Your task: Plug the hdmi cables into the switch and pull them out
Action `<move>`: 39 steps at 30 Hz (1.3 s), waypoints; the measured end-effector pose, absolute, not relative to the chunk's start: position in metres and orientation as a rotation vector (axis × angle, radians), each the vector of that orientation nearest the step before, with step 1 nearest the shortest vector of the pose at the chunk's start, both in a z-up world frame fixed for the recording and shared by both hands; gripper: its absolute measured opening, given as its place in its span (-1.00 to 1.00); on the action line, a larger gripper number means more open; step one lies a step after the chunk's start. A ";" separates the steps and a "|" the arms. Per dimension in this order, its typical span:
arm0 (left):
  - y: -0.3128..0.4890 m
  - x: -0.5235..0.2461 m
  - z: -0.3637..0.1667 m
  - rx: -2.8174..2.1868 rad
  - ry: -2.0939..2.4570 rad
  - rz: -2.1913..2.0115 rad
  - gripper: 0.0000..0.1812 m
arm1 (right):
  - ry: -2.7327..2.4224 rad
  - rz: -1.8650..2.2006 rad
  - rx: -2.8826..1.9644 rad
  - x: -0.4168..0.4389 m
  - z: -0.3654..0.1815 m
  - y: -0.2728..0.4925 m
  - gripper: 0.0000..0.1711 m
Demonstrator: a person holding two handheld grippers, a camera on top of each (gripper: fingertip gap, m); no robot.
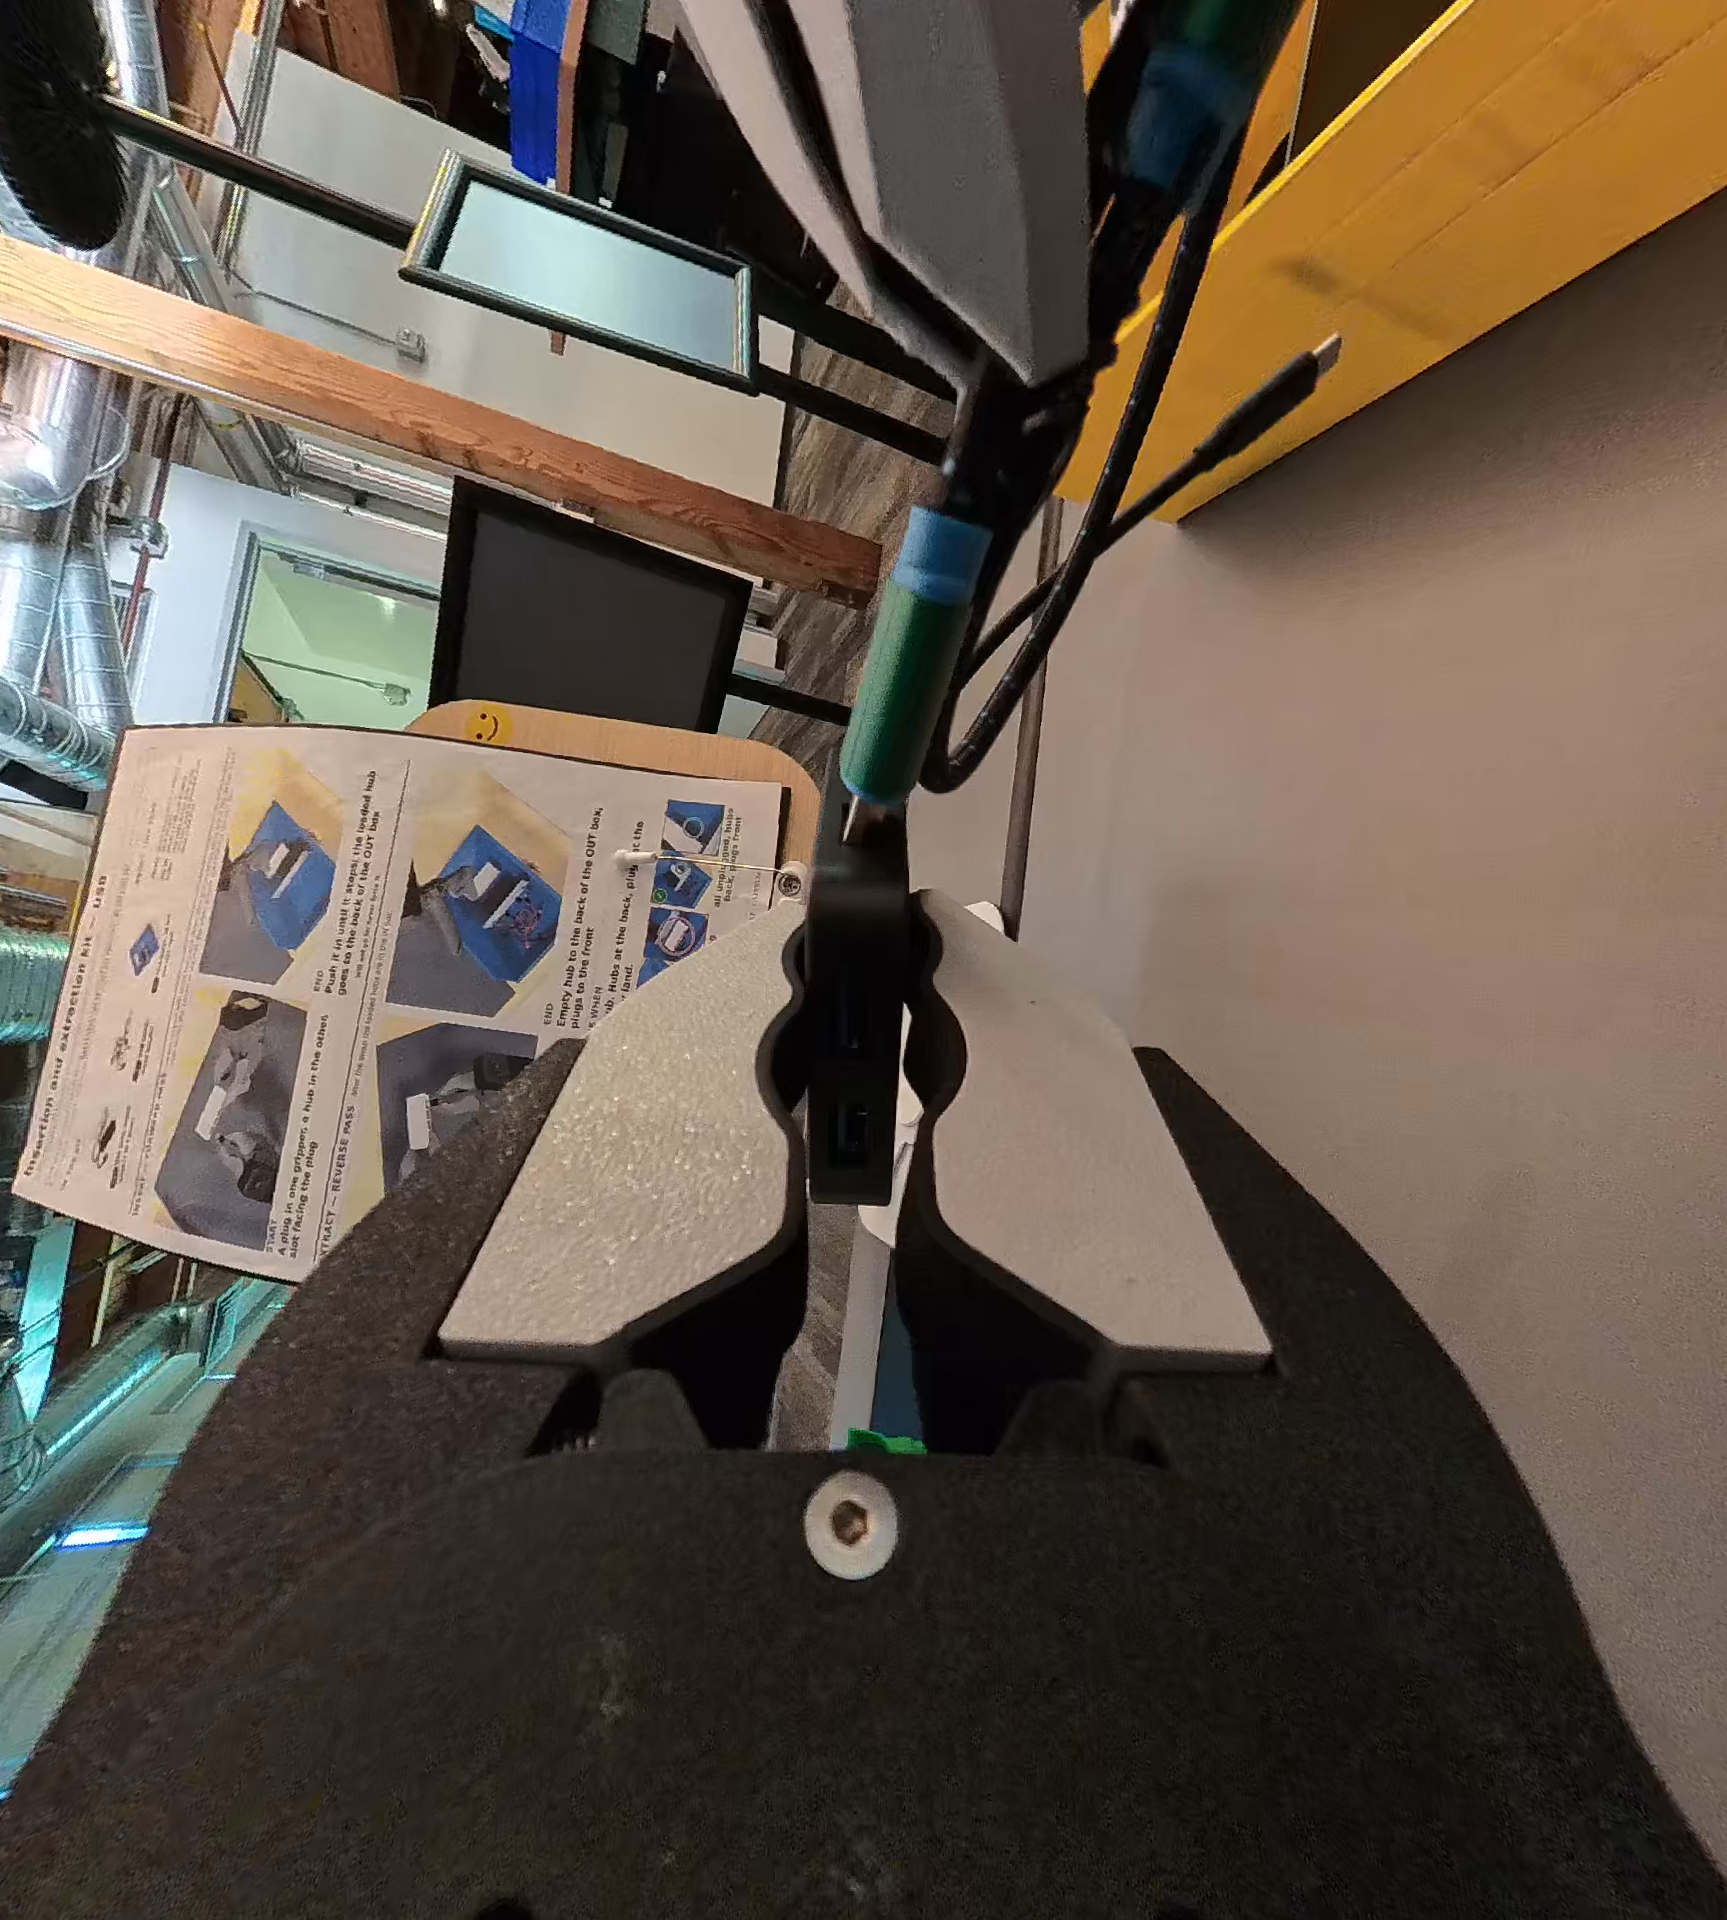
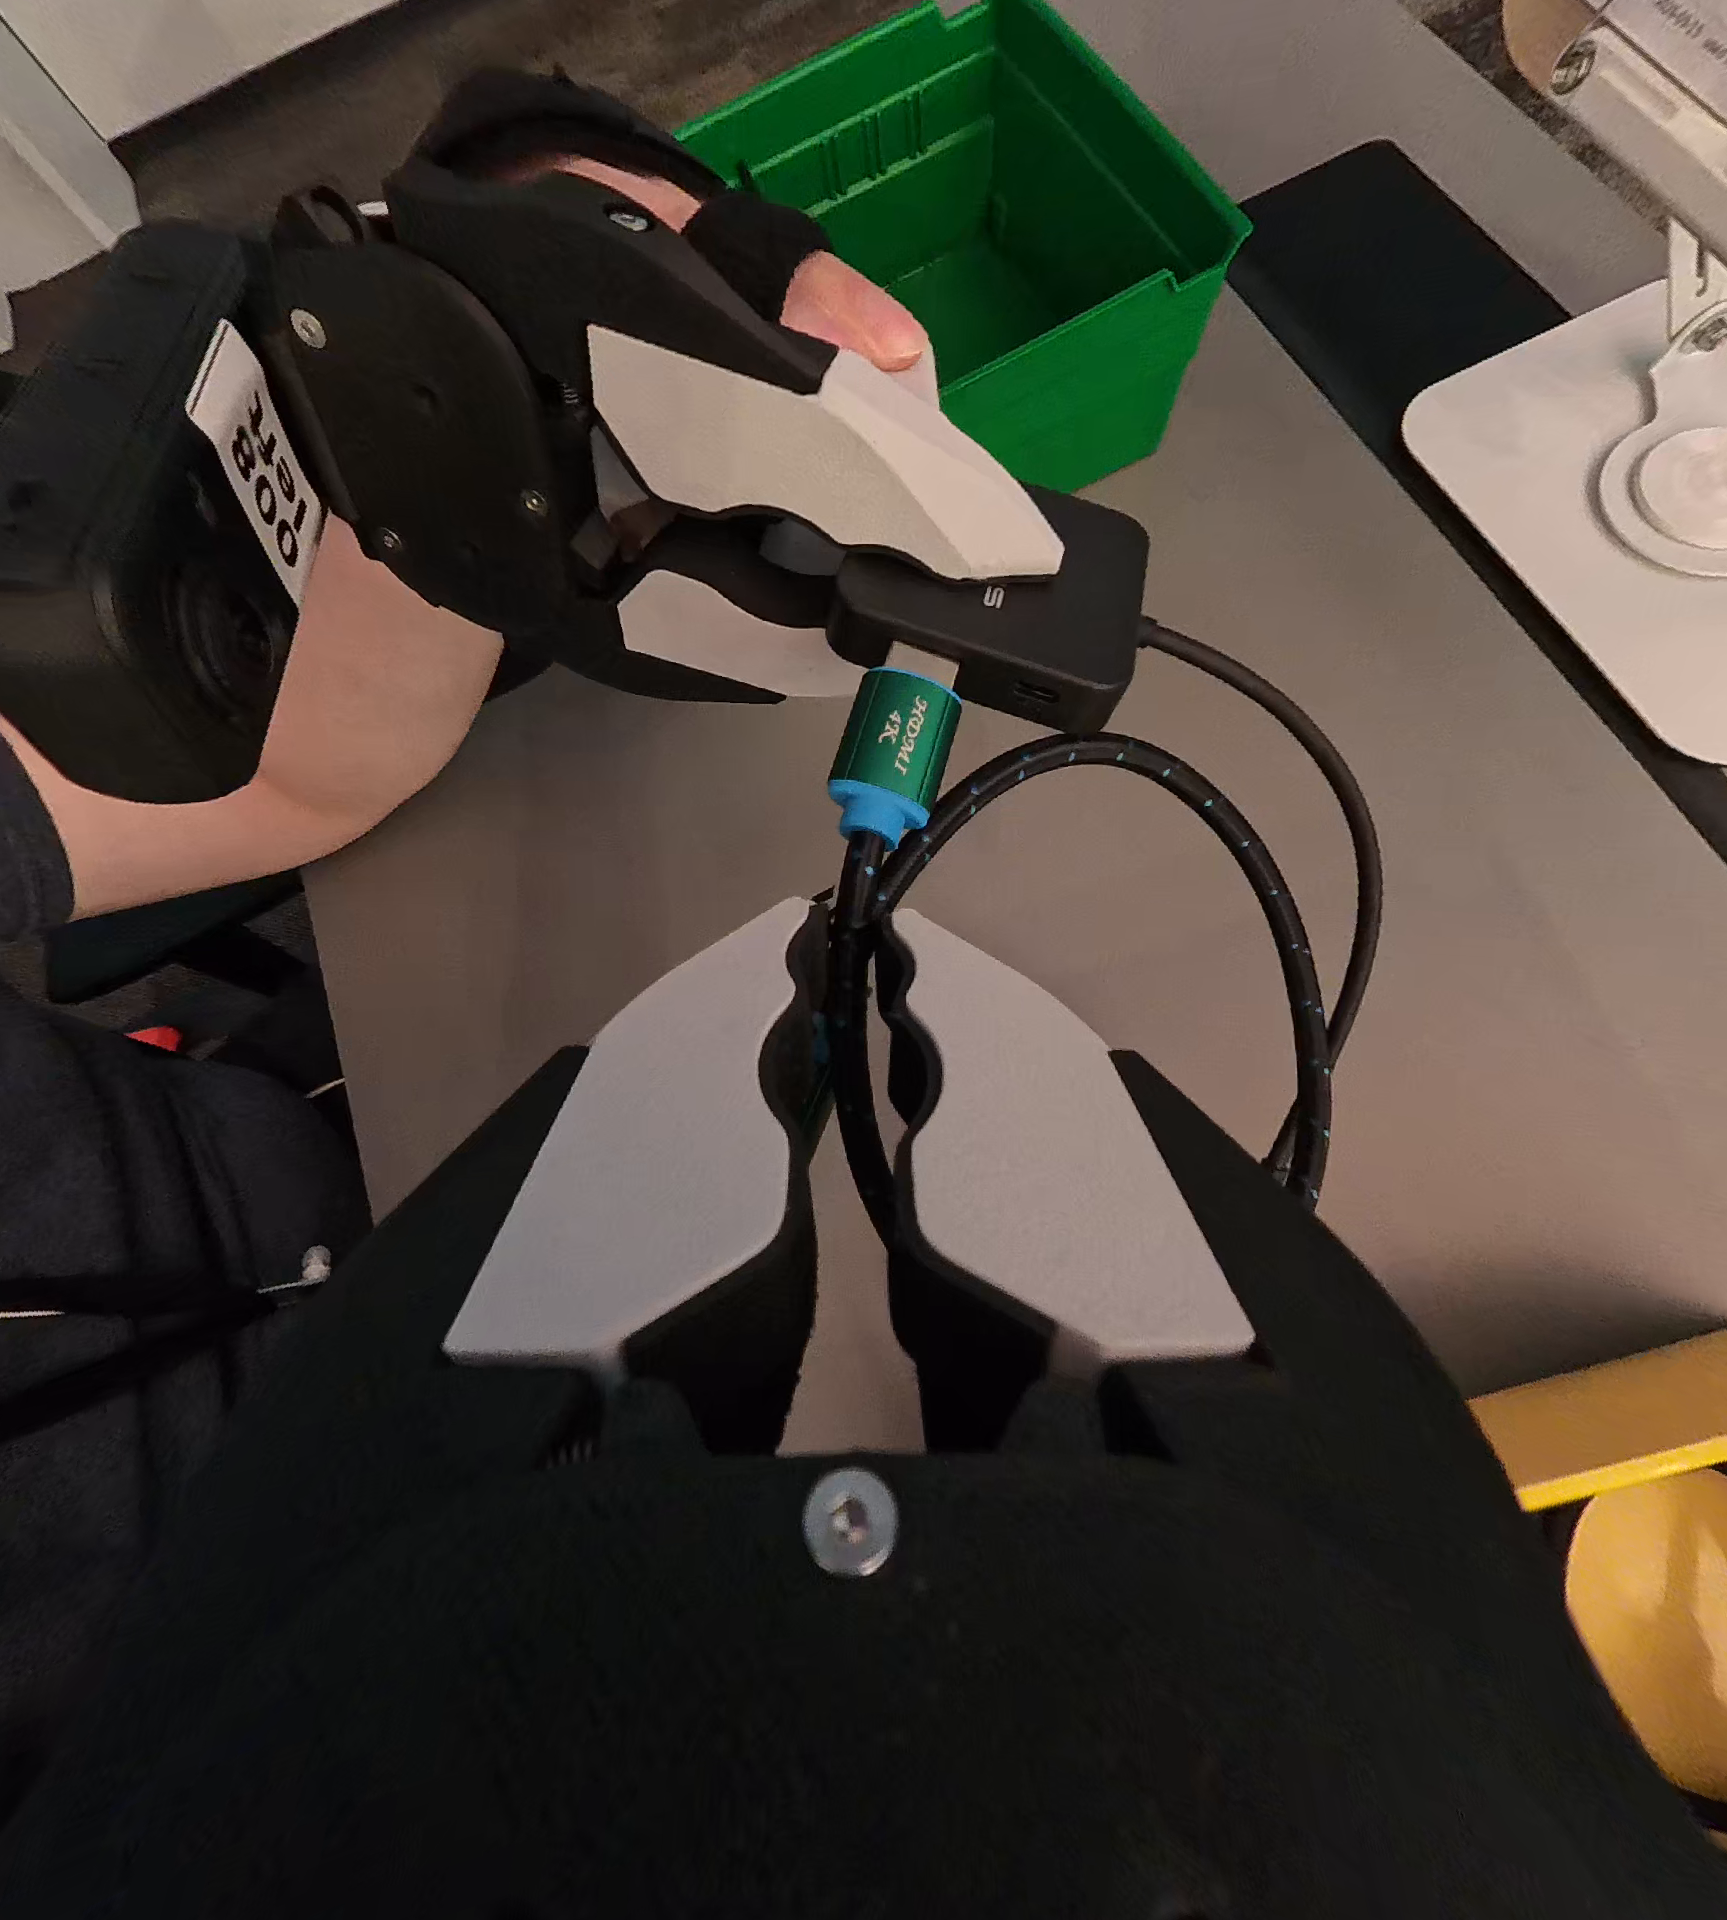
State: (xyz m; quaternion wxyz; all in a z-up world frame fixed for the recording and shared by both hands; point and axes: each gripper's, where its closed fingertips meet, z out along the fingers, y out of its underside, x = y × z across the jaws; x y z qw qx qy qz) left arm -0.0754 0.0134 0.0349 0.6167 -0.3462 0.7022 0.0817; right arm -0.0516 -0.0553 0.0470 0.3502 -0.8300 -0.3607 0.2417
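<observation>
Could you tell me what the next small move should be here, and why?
Probably a short straight pull by the right gripper, away from the switch. The green plug looks seated in the switch's port, the left gripper clamps the switch, and the right one is shut on the braided cable just behind the plug.

Grey table (image 2: 1202, 1039); silver ducts (image 1: 17, 540)

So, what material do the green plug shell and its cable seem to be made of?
The green plug shell looks like anodised metal: a smooth satin sheen with soft highlights, though coated plastic is possible. Its blue collar looks like matte rubber or plastic. The cable seems sheathed in braided fabric: a woven black surface with blue flecks.
</observation>
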 end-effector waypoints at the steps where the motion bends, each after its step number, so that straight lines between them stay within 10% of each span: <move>1: 0.013 -0.075 0.034 -0.794 1.625 0.196 -0.85 | -0.932 0.632 -2.155 -0.051 0.046 -0.055 -0.89; 39: 0.012 -0.067 0.026 -0.718 1.676 0.422 -0.85 | -0.961 0.608 -2.232 -0.054 0.033 -0.059 -0.90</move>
